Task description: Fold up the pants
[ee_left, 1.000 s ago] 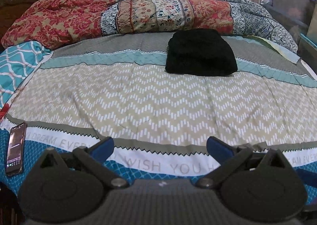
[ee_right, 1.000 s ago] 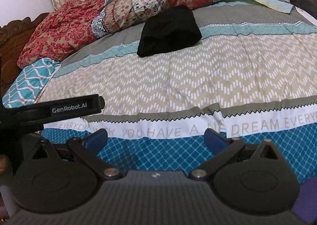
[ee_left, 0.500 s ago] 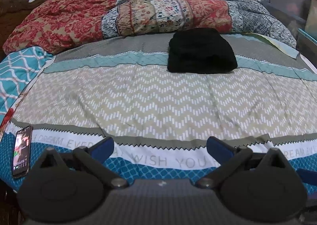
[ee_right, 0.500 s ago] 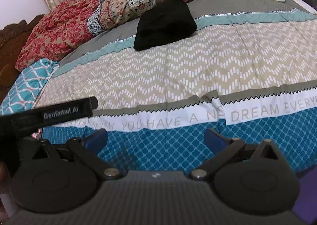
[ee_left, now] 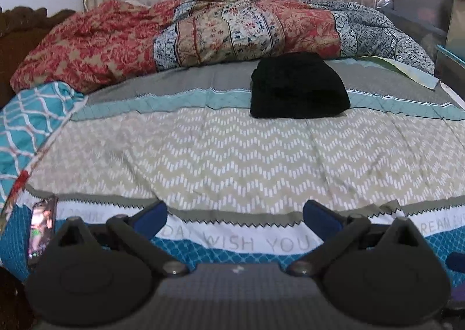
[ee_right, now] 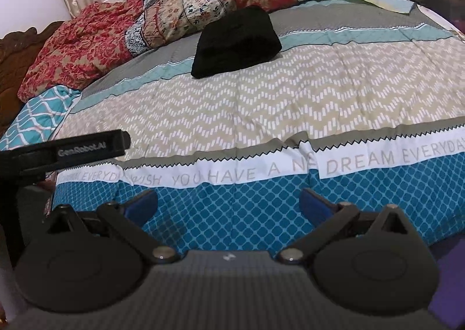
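Note:
Black pants [ee_left: 296,87] lie folded in a compact bundle on the far half of the bed, also seen in the right wrist view as the black pants [ee_right: 237,41]. My left gripper [ee_left: 235,218] is open and empty over the near edge of the bed, well short of the bundle. My right gripper [ee_right: 228,203] is open too, with nothing between its blue pads, over the blue part of the bedspread. The left gripper's body [ee_right: 66,150] shows at the left of the right wrist view.
The patterned bedspread [ee_left: 232,155] covers the bed. A rumpled red and blue quilt [ee_left: 203,30] is piled along the far side. A teal pillow [ee_left: 26,126] lies at the left. A phone [ee_left: 42,228] rests at the near left edge. Storage boxes [ee_left: 421,1] stand at the right.
Both grippers have drawn back and lifted a little from the bed, still open. The pants have not moved.

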`<state>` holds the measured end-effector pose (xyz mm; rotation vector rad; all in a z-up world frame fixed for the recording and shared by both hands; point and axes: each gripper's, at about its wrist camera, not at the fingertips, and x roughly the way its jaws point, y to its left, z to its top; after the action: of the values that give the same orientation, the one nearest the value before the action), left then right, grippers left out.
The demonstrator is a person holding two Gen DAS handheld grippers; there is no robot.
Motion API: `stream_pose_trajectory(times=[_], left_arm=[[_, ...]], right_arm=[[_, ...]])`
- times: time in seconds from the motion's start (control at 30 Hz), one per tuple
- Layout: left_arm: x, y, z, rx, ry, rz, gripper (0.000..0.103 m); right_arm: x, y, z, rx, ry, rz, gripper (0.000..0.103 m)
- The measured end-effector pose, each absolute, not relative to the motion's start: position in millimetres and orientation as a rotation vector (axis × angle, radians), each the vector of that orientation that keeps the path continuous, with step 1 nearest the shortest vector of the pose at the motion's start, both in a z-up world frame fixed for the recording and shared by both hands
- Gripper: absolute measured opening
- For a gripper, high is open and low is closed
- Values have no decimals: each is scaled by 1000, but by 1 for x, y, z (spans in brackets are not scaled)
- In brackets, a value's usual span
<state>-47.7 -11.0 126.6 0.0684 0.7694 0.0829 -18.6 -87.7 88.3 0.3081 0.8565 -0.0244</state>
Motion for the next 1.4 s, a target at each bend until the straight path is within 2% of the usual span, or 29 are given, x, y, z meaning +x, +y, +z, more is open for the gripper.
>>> stream_pose_trajectory(times=[0.23, 0.57, 0.77, 0.97, 1.4], left_arm=[[-44, -5, 129, 12, 784, 82, 103], [-46, -2, 133, 25, 786, 102, 103], [-41, 2, 126, 14, 849, 108, 103], [-38, 0, 117, -6, 924, 94, 103], [-37, -3, 111, 10, 964, 116, 103]], right_arm=[[-22, -89, 98, 277, 776, -43, 103], [-14, -73, 92, 167, 868, 15, 103], [-15, -75, 102, 108, 787, -67, 103], [-12, -86, 94, 174, 833, -91, 103], [-14, -87, 96, 210, 833, -83, 103]])
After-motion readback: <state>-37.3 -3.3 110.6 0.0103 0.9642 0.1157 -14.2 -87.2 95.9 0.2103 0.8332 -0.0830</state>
